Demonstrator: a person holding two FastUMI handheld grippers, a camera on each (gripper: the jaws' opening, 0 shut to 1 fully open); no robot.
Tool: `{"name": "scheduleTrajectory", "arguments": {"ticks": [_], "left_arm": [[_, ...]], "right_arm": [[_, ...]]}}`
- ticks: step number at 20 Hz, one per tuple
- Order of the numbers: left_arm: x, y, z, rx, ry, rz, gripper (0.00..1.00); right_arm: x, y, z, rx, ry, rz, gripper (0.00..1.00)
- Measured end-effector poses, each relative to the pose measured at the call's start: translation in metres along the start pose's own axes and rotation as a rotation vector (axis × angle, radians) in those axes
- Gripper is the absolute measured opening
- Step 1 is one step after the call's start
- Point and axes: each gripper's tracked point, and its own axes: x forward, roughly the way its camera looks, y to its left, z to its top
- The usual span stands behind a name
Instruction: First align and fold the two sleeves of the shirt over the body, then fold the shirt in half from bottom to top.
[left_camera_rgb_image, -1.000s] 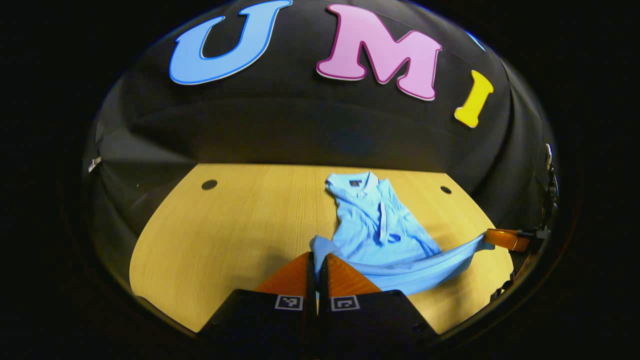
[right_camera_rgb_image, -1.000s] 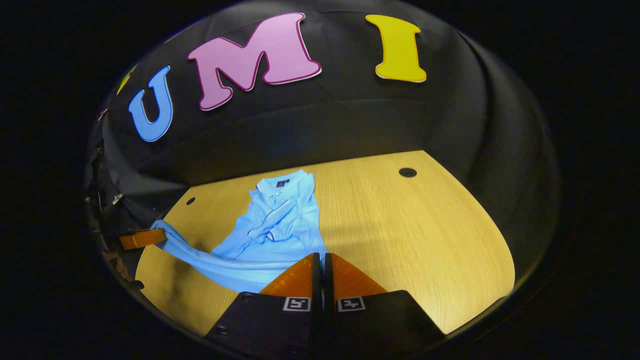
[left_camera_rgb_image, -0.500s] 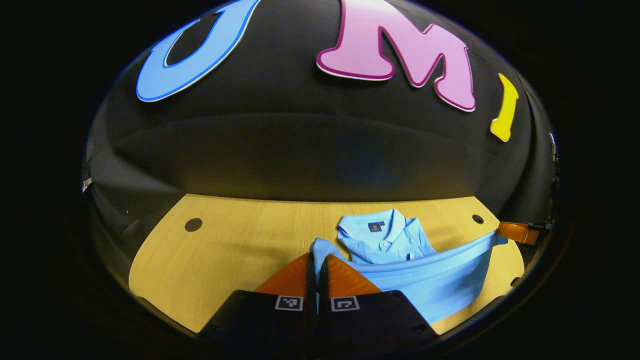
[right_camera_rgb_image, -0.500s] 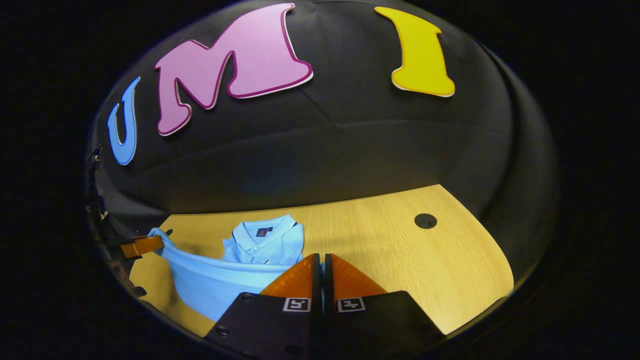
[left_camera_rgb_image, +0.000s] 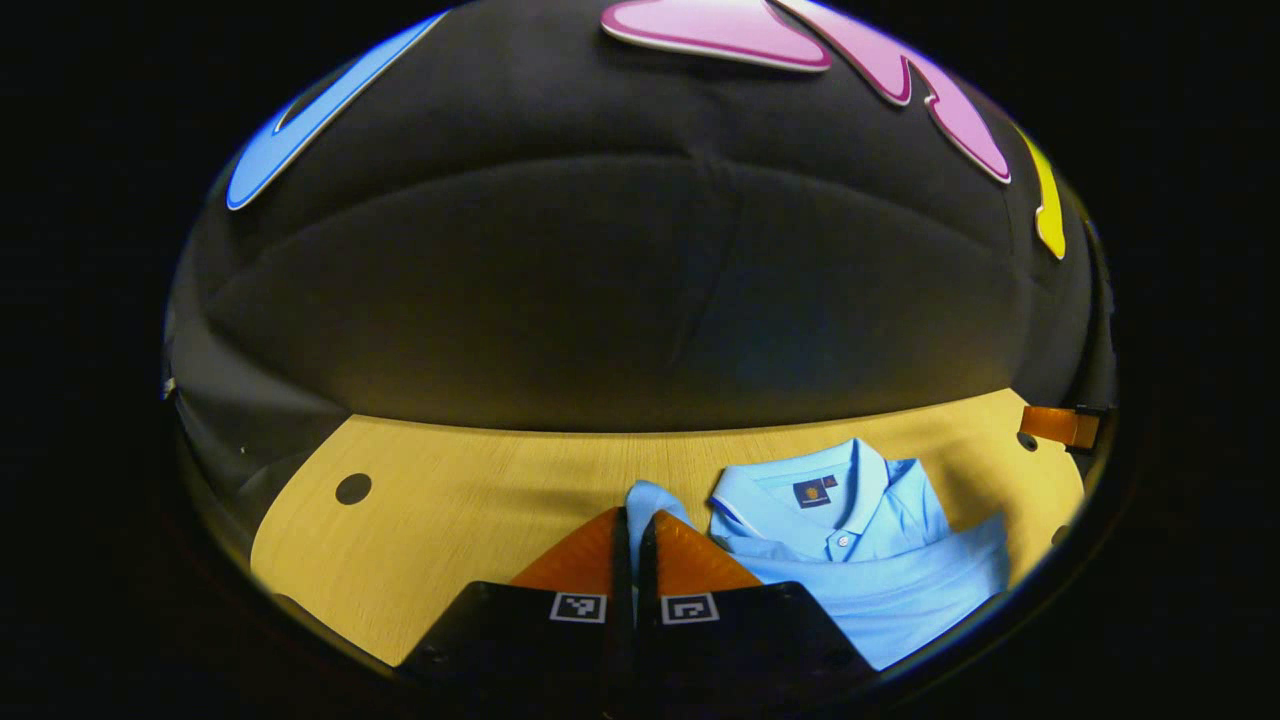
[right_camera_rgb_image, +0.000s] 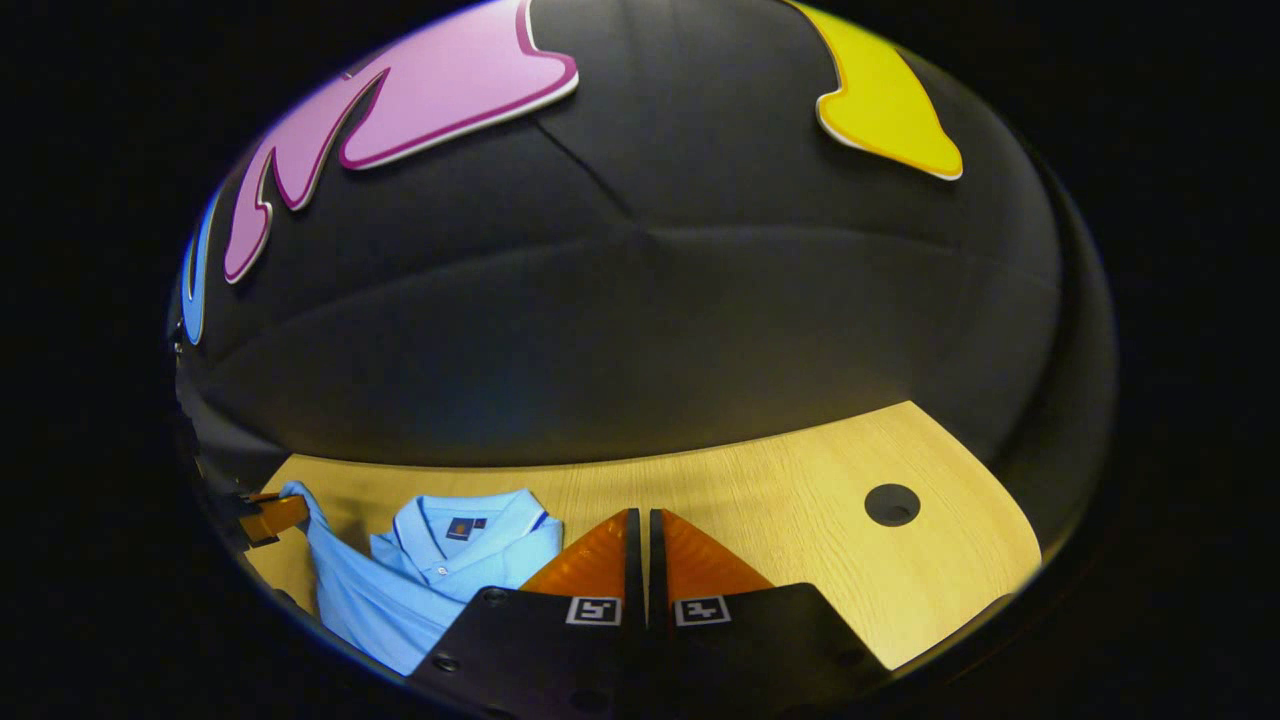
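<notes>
**A:** Where is the shirt (left_camera_rgb_image: 880, 570) now?

**B:** It lies on the wooden table (left_camera_rgb_image: 470, 500), down at about 5 o'clock in the left gripper view and at 7 o'clock in the right gripper view. The collar (left_camera_rgb_image: 810, 485) faces up, and the bottom part is pulled up close under it.

**A:** What are the tools doing?

**B:** The left gripper (left_camera_rgb_image: 632, 525) has its two fingers squeezed together on a corner of the blue cloth. A bit of cloth pokes out at the tips. The right gripper (right_camera_rgb_image: 640, 525) has its fingers together too, but I cannot tell if cloth is between them.

**A:** How will the shirt feel to move?

**B:** I think it is soft, light and floppy. It will sag and bunch up if you let it hang. It won't break. The best place to hold it is at the two bottom corners, one in each tool, so the edge stays straight.

**A:** Can you read anything on it?

**B:** There is a small dark tag (left_camera_rgb_image: 812, 492) inside the collar with a tiny round mark. It is too small to read.
</notes>
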Motion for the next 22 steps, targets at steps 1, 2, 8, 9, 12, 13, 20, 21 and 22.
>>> {"name": "scheduleTrajectory", "arguments": {"ticks": [1,2,8,9,12,13,20,21,22], "left_arm": [[0.005,0.001,-0.004,0.011,0.004,0.009,0.06],[0.009,0.002,-0.011,0.025,0.014,0.023,0.06],[0.020,0.004,-0.031,0.050,0.062,0.053,0.06],[0.018,0.002,-0.031,0.053,0.061,0.051,0.06],[0.017,-0.003,-0.031,0.054,0.063,0.047,0.28],[0.015,-0.004,-0.030,0.057,0.057,0.044,0.44],[-0.005,-0.013,0.001,0.049,-0.050,0.030,0.99],[-0.012,-0.013,0.008,0.043,-0.068,0.028,0.99],[-0.018,-0.013,0.013,0.033,-0.090,0.025,0.99]], "right_arm": [[0.005,0.000,-0.008,0.004,0.012,-0.002,0.05],[0.009,-0.001,-0.014,0.010,0.023,-0.009,0.05],[0.022,0.000,-0.037,-0.010,0.066,-0.033,0.05],[0.022,0.003,-0.040,-0.022,0.074,-0.024,0.05],[0.018,0.007,-0.035,-0.066,0.038,-0.024,0.05],[0.017,0.009,-0.031,-0.073,0.023,-0.028,0.05],[0.001,0.018,-0.022,-0.031,-0.015,0.000,0.29],[-0.002,0.015,-0.020,-0.035,-0.026,-0.008,0.41],[-0.008,0.014,-0.018,-0.038,-0.040,-0.010,0.48]]}}
